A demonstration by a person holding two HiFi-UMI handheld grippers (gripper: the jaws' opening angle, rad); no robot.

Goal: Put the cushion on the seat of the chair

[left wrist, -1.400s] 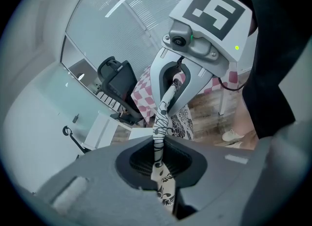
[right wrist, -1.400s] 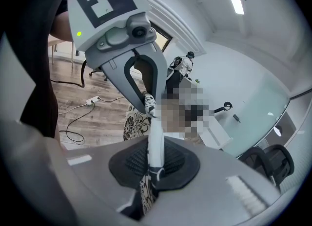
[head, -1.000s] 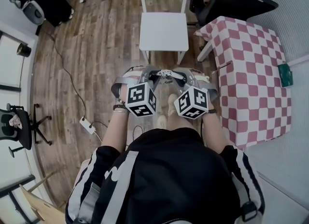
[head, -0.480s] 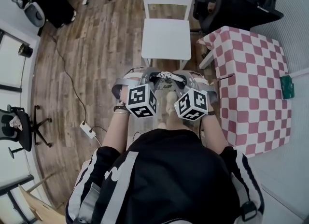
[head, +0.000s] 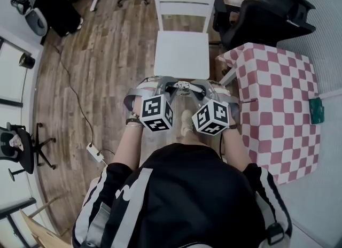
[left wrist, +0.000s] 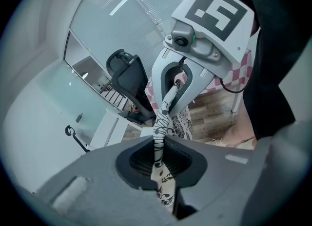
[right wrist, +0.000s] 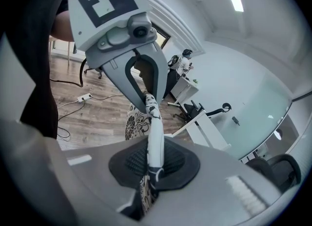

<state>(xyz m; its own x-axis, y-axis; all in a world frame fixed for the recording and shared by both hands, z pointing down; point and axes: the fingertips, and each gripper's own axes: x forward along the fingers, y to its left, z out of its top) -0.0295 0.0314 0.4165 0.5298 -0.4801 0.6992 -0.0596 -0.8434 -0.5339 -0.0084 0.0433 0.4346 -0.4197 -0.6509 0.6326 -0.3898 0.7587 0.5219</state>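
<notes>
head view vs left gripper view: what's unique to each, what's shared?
Head view only: the whole white chair, seat bare, and a power strip on the floor. Left gripper view only: the left gripper, jaws shut on the edge of the cushion, plus a glass partition. Shared: the cushion stretched between both grippers, the right gripper, the black office chair, the checkered table, the wood floor.

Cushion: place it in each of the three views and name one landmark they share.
Head view: the cushion is a patterned strip at centre, below the white chair.
Left gripper view: cushion lower centre, edge pinched in the jaws; white chair to its left.
Right gripper view: cushion lower centre, likewise pinched; white chair to its right.
Shared landmark: the white chair.
</notes>
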